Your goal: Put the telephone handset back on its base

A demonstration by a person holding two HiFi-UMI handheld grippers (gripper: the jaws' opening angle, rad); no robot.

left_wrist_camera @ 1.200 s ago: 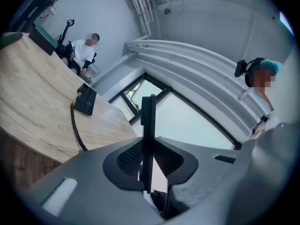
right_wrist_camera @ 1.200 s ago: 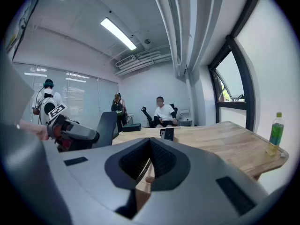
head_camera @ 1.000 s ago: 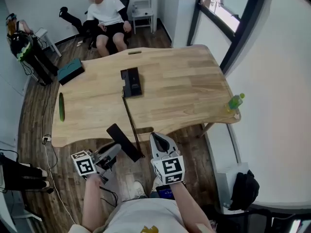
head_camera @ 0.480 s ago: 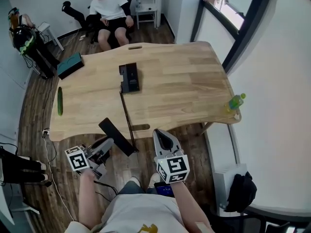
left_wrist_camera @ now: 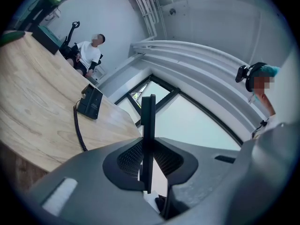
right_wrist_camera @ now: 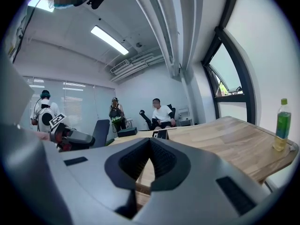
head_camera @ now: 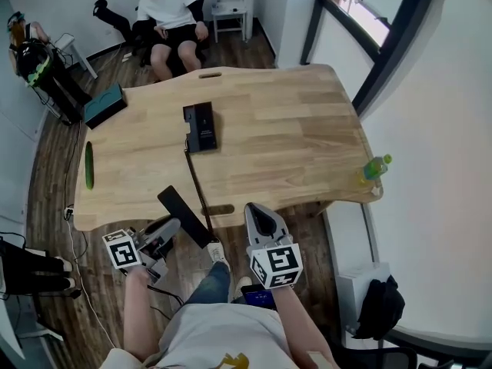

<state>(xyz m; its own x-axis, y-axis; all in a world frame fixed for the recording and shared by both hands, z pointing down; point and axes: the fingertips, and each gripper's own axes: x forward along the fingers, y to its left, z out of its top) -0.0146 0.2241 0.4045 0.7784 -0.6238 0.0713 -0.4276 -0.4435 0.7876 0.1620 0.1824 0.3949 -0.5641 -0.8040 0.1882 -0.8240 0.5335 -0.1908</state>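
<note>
Overhead, the wooden counter (head_camera: 269, 137) fills the middle of the head view, its near edge just above both tongs. A seated person (head_camera: 173, 10) is at the top of the frame, beyond the far edge.

Left tongs (head_camera: 171, 229): lower left of frame, off the counter and over the wood floor. They are pinching the black telephone handset (head_camera: 188, 220) across its flat faces. The left gripper view shows it edge-on, upright between the pads, held by its lower part.

Right tongs (head_camera: 259, 214): lower centre, pressed together with nothing between them. The right gripper view shows the pads meeting.

The handset hangs below the counter's near edge, well apart from the telephone base (head_camera: 201, 127), which lies flat on the counter left of centre. A coiled black cord (head_camera: 196, 179) runs from the base down across the wood and over the near edge towards the handset.

Teal box (head_camera: 104, 104) at the counter's upper-left corner. Green bottle (head_camera: 375, 167) upright at the right edge. Slim green object (head_camera: 89, 165) near the left edge; cannot tell what it is.
</note>
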